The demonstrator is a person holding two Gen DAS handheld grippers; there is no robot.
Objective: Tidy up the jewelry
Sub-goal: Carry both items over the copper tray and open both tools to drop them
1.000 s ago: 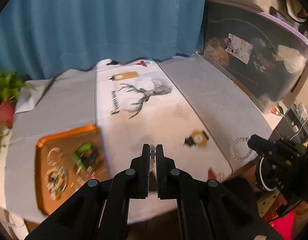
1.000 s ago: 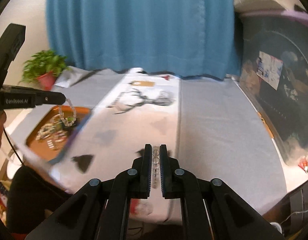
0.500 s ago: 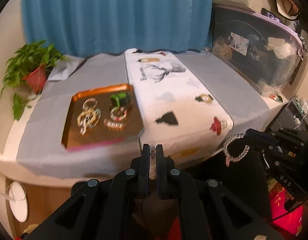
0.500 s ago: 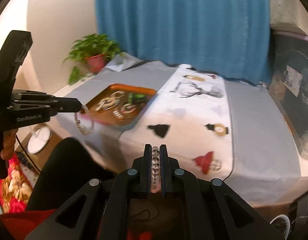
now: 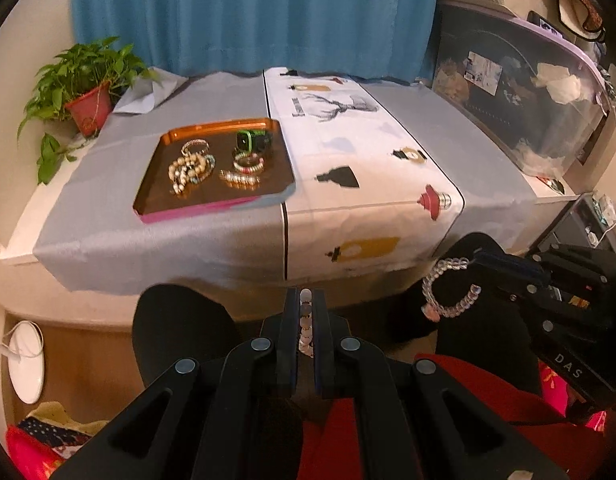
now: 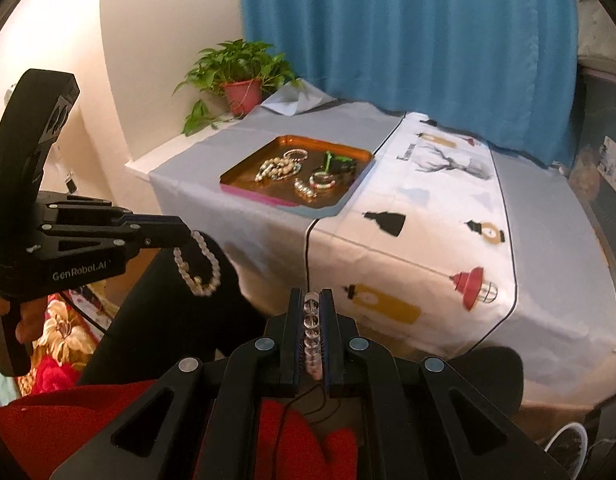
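Table [image 5: 212,236] back; both grippers clamp bead bracelets.

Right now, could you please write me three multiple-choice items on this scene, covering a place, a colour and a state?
1. Where does the orange tray sit?
A. on the grey cloth beside the white runner
B. on the floor
C. against the dark bin at the table's far side

2. What colour is the plant pot?
A. blue
B. red
C. white

3. What is the left gripper doing?
A. open and empty
B. shut on nothing
C. shut on a bead bracelet

Answers: 1 A, the tray rests on the grey cloth, its edge by the runner. 2 B, the pot shows red. 3 C, beads sit between its jaws and the loop hangs below.
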